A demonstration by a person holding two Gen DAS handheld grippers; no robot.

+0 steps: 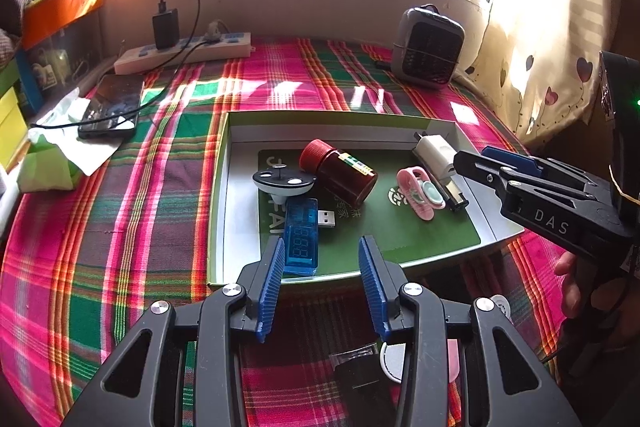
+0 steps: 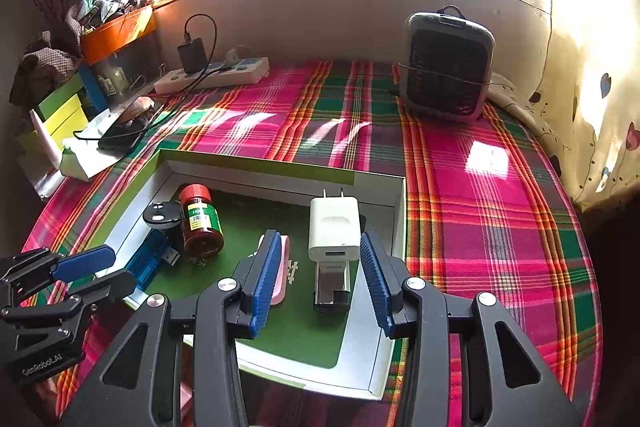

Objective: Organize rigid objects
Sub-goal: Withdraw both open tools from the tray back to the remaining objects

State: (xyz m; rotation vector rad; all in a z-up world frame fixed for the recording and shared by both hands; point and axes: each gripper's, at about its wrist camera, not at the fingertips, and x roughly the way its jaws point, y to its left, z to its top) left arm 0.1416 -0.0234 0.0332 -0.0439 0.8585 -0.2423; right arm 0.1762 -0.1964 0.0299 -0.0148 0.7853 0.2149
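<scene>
The box (image 1: pixel 224 187) sits on the plaid cloth (image 1: pixel 120 227) and holds the small hard things. Both grippers hang just in front of it with nothing in them.

The left gripper (image 1: pixel 320 291) has its jaws wide apart. The right gripper (image 2: pixel 316 287) is wide apart too. I think things are being put into the box one at a time, and this is the pause between two of them. Right under the left gripper, outside the box, a dark thing (image 1: pixel 360 367) and a round white thing (image 1: pixel 394 361) lie on the cloth. They are partly hidden, so I cannot tell what they are. They may be next. To get one, the left gripper would need to go down, close on it, lift it, and set it in a bare spot in the box.

Now count what is in the box, from near to far. One blue tester (image 1: pixel 302 239). One black stick (image 2: pixel 332 287), touching the plug. One pink clip (image 1: pixel 418 193). One grey dish (image 1: pixel 284 183). One brown bottle (image 1: pixel 340 171) with a red cap, lying on its side. One white plug (image 2: pixel 334 229). That makes six.

Past the box there is one phone (image 1: pixel 110 109), one power strip (image 1: pixel 184 53), and one heater (image 1: pixel 428 47).
</scene>
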